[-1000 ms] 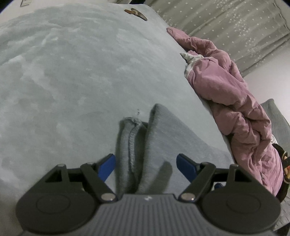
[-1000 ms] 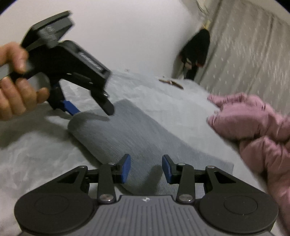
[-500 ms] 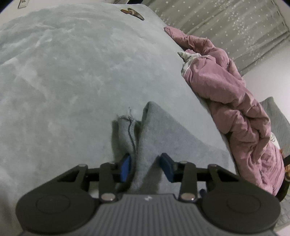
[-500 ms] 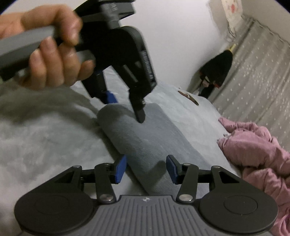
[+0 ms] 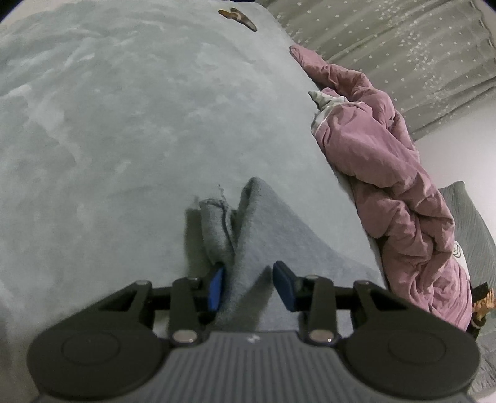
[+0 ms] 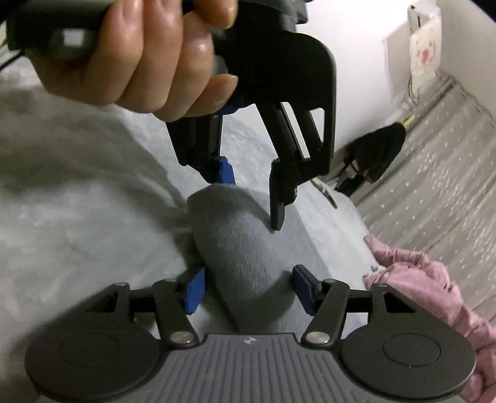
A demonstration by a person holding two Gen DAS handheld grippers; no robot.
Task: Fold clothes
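Grey knit garment [image 5: 266, 245], folded into a long roll, lies on the pale grey plush bedspread [image 5: 102, 130], its rounded end toward the middle of the bed and a frayed hem edge showing along its left fold. In the left wrist view the left gripper [image 5: 250, 286] straddles the near part of the roll with its blue pads set apart on either side of the raised fold; the left pad sits against the cloth, the right pad stands a little clear, so the claw reads as released rather than clenched. From the right wrist view the same left gripper [image 6: 252, 193] comes down from above, held by a hand [image 6: 136, 59] wrapped round its handle, one black finger tip touching the top of the garment [image 6: 241, 257] near its rounded end. The right gripper [image 6: 248, 290] is spread wide, its blue pads on both sides of the roll with grey cloth between them, neither pad clearly pressing in. A crumpled pink quilted jacket [image 5: 387, 186] lies along the right edge of the bed, just beside the grey garment. A small brown object [image 5: 238, 19] rests at the far end of the bedspread, and dotted grey curtains [image 5: 403, 49] hang behind.
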